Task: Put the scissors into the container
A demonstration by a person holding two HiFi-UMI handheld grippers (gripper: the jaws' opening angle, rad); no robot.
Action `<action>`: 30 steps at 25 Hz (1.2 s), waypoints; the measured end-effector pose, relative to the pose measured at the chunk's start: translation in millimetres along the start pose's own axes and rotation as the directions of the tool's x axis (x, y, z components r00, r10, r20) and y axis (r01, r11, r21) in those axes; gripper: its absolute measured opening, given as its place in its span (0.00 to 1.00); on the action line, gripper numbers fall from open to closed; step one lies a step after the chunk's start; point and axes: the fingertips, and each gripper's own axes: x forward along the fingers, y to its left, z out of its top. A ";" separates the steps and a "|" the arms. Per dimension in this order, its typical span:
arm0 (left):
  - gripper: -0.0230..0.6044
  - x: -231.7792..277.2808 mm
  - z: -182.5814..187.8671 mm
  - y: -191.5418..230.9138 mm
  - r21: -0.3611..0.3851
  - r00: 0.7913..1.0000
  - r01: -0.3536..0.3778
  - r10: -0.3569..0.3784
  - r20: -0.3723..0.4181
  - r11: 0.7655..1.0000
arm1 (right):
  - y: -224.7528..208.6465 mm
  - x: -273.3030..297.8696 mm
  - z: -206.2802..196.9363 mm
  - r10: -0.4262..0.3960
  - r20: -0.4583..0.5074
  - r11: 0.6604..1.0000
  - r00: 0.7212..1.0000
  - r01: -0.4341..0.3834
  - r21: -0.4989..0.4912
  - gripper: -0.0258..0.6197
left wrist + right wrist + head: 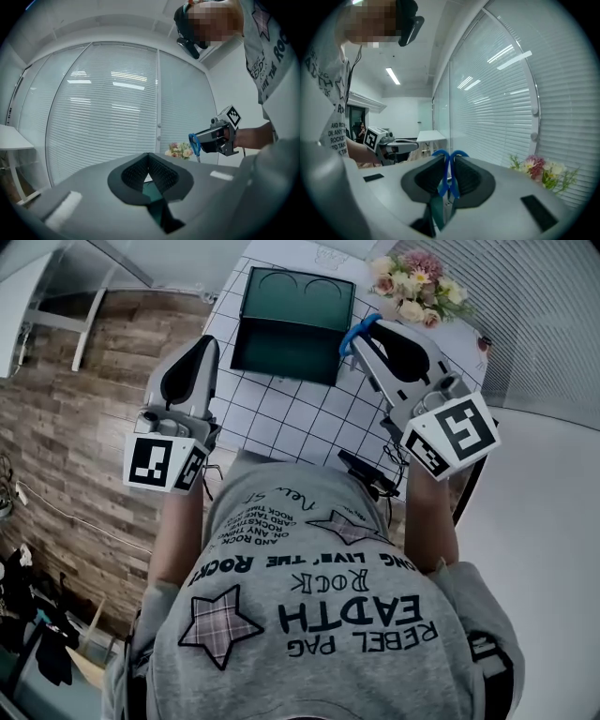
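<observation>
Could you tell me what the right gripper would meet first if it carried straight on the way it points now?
Probably the green container: the right gripper, shut on the blue scissors, aims at its right edge. Depth is unclear, so it might pass just above.

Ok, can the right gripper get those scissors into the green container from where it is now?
Probably yes. The right gripper is shut on the scissors just beside the container's right edge; the container is open on top, and nothing stands between them. The left gripper is on its other side.
</observation>
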 end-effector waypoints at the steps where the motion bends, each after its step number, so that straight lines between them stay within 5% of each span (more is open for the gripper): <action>1: 0.05 0.5 -1.6 3.6 -0.003 1.000 0.000 0.000 -0.002 1.000 | 0.8 5.1 -0.7 0.006 -0.005 1.000 1.000 -0.006 0.002 0.16; 30: 0.05 8.2 -45.5 74.2 -0.090 0.997 -0.035 0.028 -0.071 0.995 | 14.4 105.5 -34.7 0.134 -0.187 0.990 0.973 -0.124 0.067 0.16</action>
